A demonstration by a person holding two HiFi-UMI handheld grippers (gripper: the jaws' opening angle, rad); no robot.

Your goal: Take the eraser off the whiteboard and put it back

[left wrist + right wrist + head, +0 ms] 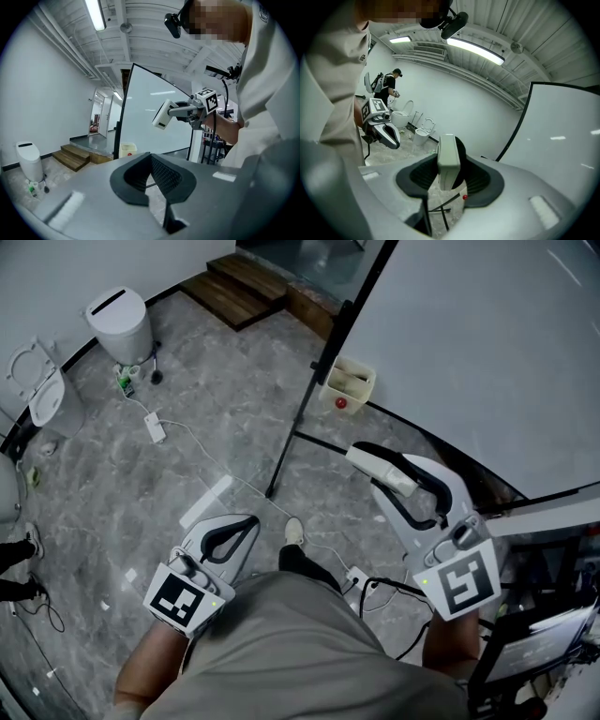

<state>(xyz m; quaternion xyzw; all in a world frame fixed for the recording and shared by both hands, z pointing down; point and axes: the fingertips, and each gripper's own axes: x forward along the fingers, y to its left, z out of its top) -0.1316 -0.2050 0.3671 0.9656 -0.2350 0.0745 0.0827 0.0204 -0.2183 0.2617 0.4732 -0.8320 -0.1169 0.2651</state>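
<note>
White eraser (pixel 448 157) pinched upright in my right hand-held gripper (pixel 375 474), near the whiteboard (pixel 487 352), not touching it. My left hand-held gripper (pixel 251 521) has its jaws pressed together, empty, over the marbled floor (pixel 216 418), left.

The right tool (pixel 377 463) grips the eraser (pixel 390 474) near the whiteboard (pixel 487 352), above the floor (pixel 216 418).
</note>
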